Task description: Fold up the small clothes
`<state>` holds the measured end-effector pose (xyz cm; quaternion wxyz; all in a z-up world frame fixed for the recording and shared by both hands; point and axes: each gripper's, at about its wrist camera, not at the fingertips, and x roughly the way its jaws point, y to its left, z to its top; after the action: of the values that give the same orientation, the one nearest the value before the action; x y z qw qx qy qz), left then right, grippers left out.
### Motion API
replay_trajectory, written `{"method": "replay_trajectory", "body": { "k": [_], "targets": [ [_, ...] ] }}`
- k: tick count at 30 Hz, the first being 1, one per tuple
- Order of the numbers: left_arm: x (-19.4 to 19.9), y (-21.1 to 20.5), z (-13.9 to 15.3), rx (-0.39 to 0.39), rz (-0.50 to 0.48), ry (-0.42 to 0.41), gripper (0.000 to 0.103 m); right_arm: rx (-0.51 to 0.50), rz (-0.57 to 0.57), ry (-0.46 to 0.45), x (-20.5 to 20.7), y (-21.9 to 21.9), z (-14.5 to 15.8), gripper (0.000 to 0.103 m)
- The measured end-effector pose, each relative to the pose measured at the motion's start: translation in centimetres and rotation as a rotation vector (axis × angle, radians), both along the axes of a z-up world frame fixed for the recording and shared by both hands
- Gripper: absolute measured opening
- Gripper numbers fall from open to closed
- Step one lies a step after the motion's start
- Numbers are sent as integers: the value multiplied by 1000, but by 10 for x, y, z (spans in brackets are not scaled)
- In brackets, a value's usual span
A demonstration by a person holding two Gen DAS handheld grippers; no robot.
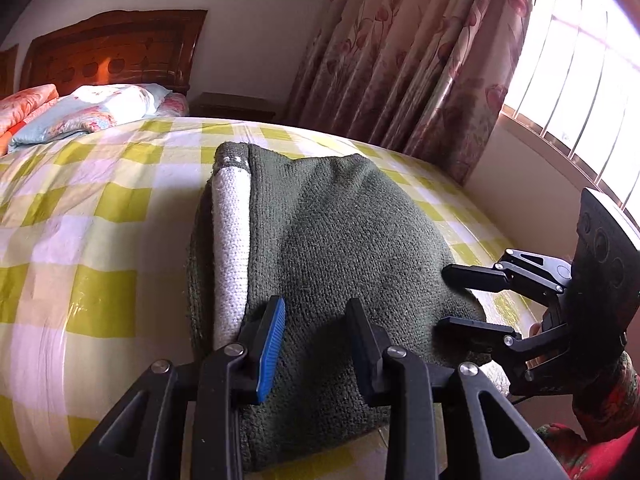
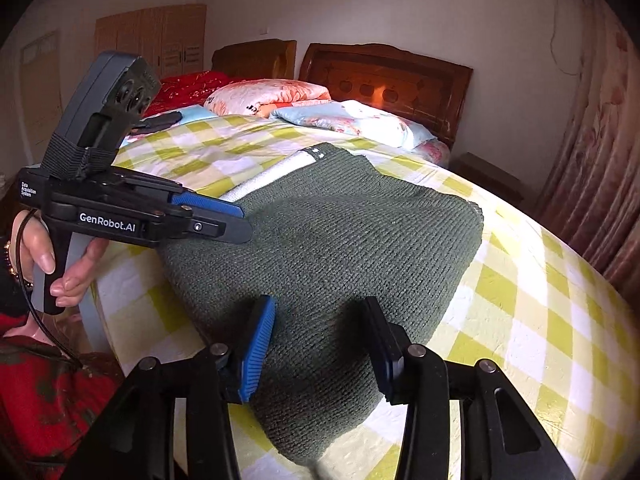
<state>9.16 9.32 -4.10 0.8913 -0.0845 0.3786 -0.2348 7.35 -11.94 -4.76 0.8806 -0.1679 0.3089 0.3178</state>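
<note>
A dark green knitted garment (image 1: 340, 248) with a white knitted band (image 1: 230, 232) lies folded on the yellow-checked bed (image 1: 80, 240). It also shows in the right wrist view (image 2: 340, 248). My left gripper (image 1: 316, 344) is open, its fingers standing over the garment's near edge, next to the white band. In the right wrist view the left gripper (image 2: 244, 222) sits at the garment's left edge. My right gripper (image 2: 320, 344) is open over the garment's near right corner. In the left wrist view the right gripper (image 1: 444, 296) is open at the garment's right edge.
Pillows and folded quilts (image 2: 280, 96) lie by the wooden headboard (image 2: 384, 76). Flowered curtains (image 1: 420, 60) and a barred window (image 1: 580, 80) are to the right of the bed. A wall runs close along the bed's right edge.
</note>
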Motion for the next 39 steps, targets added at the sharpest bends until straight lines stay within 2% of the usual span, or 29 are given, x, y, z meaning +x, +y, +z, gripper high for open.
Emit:
{"method": "replay_trajectory", "body": {
  "k": [4, 6, 8, 10, 12, 13, 14, 15, 17, 18, 21, 23, 25, 26, 27, 28, 30, 32, 35, 37, 39],
  "targets": [
    [-6, -3, 3, -6, 23, 15, 31, 33, 52, 69, 11, -13, 3, 103],
    [-4, 1, 10, -29, 49, 24, 31, 31, 24, 88, 13, -11, 10, 103],
    [-2, 7, 19, -64, 78, 14, 32, 9, 0, 21, 5, -1, 20, 103],
    [2, 10, 20, -66, 94, 7, 32, 16, 2, -54, -7, 9, 27, 103],
    [10, 7, 14, -35, 81, 34, 32, 10, 38, -24, -12, 22, 16, 103],
    [13, 5, 11, -22, 72, 37, 32, -49, 55, -18, -14, 30, 2, 103],
    [16, 4, 11, -9, 66, 37, 32, -99, 62, -71, -19, 36, -6, 103],
    [18, 2, 13, 2, 61, 37, 32, -107, 64, -94, -22, 37, -5, 103],
    [22, -1, 24, 12, 46, 21, 32, -63, 54, -39, -16, 31, 10, 103],
    [25, -3, 31, 15, 40, 5, 32, -33, 54, -43, -13, 26, 19, 103],
    [46, -11, 52, -1, 24, -24, 35, 12, -10, -78, 11, 8, 40, 103],
    [69, -18, 52, -23, 24, -4, 37, 39, -53, -65, 36, -2, 41, 103],
    [92, -24, 36, 28, 67, 40, 38, 79, -69, 7, 62, -11, 28, 103],
    [102, -23, 21, 55, 96, 93, 37, 96, -47, 80, 73, -13, 15, 103],
    [108, -18, 7, 32, 100, 141, 34, 110, -35, 94, 78, -16, 6, 103],
    [107, -10, 2, -30, 95, 134, 33, 146, -20, 72, 77, -21, 2, 103],
    [104, 2, 6, -88, 109, 154, 33, 166, -25, 102, 79, -24, 5, 103],
    [104, 6, 16, -97, 129, 164, 33, 127, -32, 82, 79, -20, 16, 103],
    [109, 4, 38, -87, 157, 130, 33, 87, -35, 20, 89, -17, 29, 103],
    [116, -2, 47, -59, 157, 105, 34, 105, -62, 31, 110, -18, 33, 103],
    [130, -9, 42, -26, 160, 131, 35, 131, -92, 76, 134, -19, 29, 103]
  ]
}}
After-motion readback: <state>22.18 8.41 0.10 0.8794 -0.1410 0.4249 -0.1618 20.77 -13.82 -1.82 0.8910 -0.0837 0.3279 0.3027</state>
